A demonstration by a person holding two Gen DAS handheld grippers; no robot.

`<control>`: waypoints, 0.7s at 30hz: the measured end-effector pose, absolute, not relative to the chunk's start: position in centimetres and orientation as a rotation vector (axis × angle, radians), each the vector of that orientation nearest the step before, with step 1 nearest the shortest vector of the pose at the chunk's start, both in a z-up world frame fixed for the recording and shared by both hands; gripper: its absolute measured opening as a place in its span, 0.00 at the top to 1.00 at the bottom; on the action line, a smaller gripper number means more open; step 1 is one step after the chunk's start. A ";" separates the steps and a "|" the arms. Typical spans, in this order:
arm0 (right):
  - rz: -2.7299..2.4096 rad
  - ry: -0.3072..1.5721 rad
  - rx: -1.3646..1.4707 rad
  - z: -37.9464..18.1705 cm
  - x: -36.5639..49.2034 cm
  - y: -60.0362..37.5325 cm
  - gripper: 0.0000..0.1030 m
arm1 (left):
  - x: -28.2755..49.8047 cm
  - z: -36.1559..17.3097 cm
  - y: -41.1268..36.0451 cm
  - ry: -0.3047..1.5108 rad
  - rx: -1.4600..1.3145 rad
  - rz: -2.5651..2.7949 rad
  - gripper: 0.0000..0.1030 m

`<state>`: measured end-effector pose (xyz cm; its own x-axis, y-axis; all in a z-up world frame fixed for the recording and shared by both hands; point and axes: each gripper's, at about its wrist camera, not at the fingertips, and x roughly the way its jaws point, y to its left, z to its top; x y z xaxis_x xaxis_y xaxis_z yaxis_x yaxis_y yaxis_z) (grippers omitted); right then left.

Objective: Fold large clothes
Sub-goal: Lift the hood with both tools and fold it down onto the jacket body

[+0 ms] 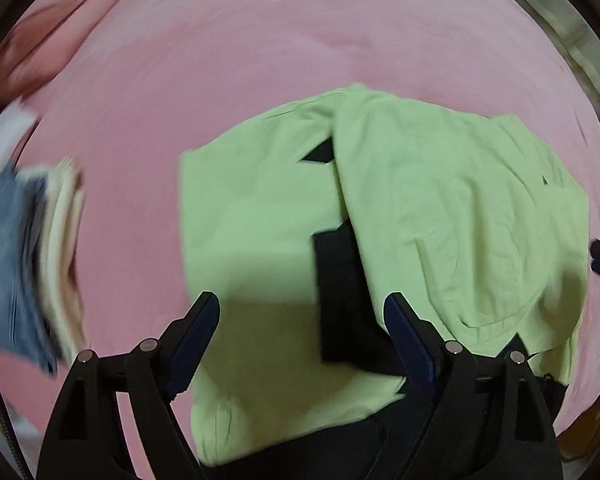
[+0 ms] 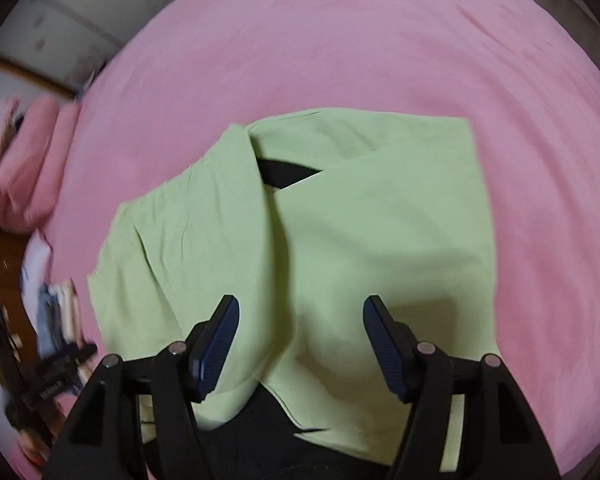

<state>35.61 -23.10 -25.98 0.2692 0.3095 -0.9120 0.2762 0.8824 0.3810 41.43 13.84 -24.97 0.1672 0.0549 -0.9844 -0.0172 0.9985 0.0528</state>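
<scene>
Green garment lies half-folded on the pink bed, black lining showing; left gripper and right gripper hover wide, empty; further folds remain.

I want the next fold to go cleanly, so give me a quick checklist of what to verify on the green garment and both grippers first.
1. Left gripper open, nothing pinched: ok.
2. Right gripper open, nothing pinched: ok.
3. Green garment fully on the pink bed: ok.
4. Folded flaps flat: not ok, a ridge runs down the middle.
5. Black part covered: not ok, it shows through gaps.
6. Clothes stack clear of garment: ok.
</scene>
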 end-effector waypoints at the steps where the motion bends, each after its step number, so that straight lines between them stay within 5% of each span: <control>1: 0.020 1.292 0.544 -25.5 35.3 -23.5 0.37 | 40.5 -24.5 14.6 1.391 0.011 0.073 0.20; 5: 0.078 1.197 0.595 -23.9 34.5 -23.3 0.38 | 38.8 -22.5 14.1 1.336 -0.077 0.047 0.20; 7: 0.164 1.208 0.624 -23.8 35.9 -21.4 0.53 | 39.4 -22.8 12.5 1.368 -0.138 -0.021 0.28; 9: 0.249 1.242 0.693 -24.6 37.0 -18.9 0.87 | 40.1 -23.7 10.9 1.413 -0.193 -0.094 0.52; 12: 0.316 1.324 0.816 -27.5 37.4 -15.2 0.96 | 41.7 -26.4 7.7 1.508 -0.253 -0.166 0.84; 16: 0.317 1.398 0.901 -31.1 38.2 -12.1 0.97 | 43.3 -30.2 6.1 1.580 -0.219 -0.102 0.86; 21: 0.211 1.479 0.686 -33.4 37.7 -13.6 1.00 | 43.8 -32.8 9.0 1.599 -0.194 0.023 0.86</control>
<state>37.68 -13.55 -33.39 0.1136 0.5305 -0.8400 0.2749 0.7957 0.5397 43.83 9.00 -32.81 -0.0249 -0.1098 -0.9936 -0.1384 0.9848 -0.1053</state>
